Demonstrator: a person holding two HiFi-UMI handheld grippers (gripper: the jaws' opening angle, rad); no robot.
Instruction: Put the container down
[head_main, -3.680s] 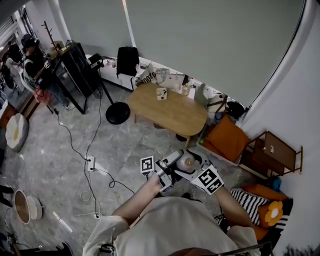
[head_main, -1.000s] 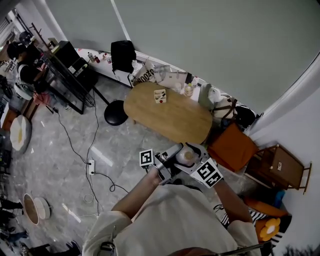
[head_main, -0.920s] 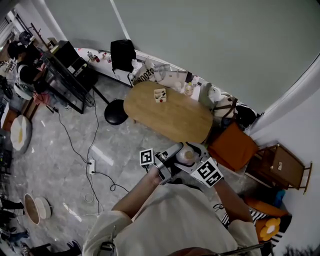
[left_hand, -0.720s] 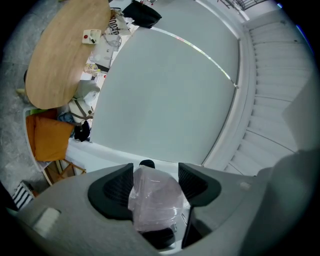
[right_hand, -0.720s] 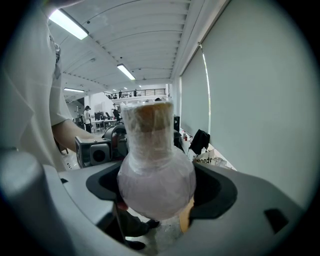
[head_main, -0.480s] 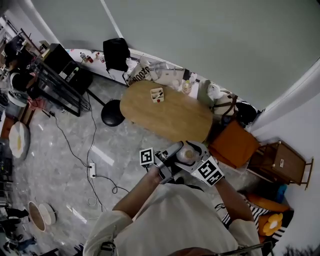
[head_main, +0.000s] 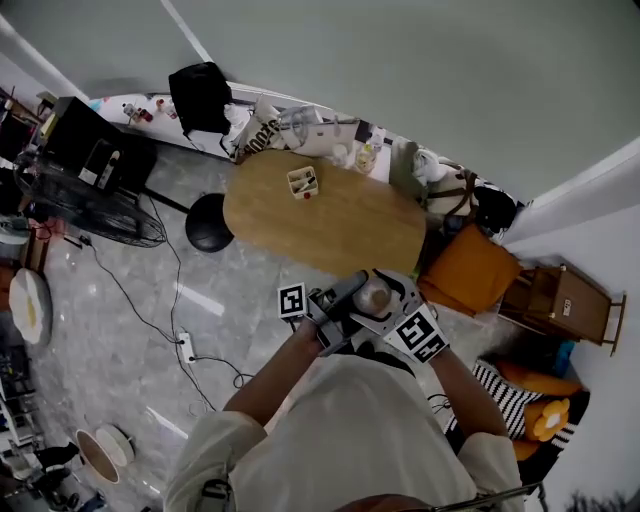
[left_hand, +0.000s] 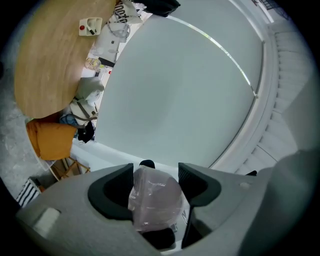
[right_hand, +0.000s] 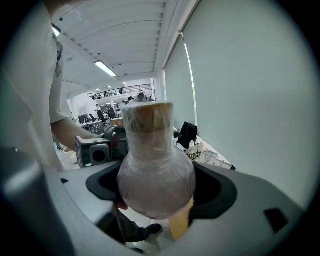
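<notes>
Carry step in hand: left gripper (left_hand: 157, 176) and right gripper (right_hand: 156, 189) both clamp the container (head_main: 374, 296) in mid-air near the table (head_main: 300, 232). Next: lower it upright onto the table, then release.

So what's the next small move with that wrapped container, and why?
Probably carry the container forward over the wooden table before lowering it: the left gripper and right gripper both clamp it, and in the head view it seems short of the table's near edge.

The container (right_hand: 156, 175), a film-wrapped, round-bellied flask with a brown top, is held upright, aloft.
</notes>
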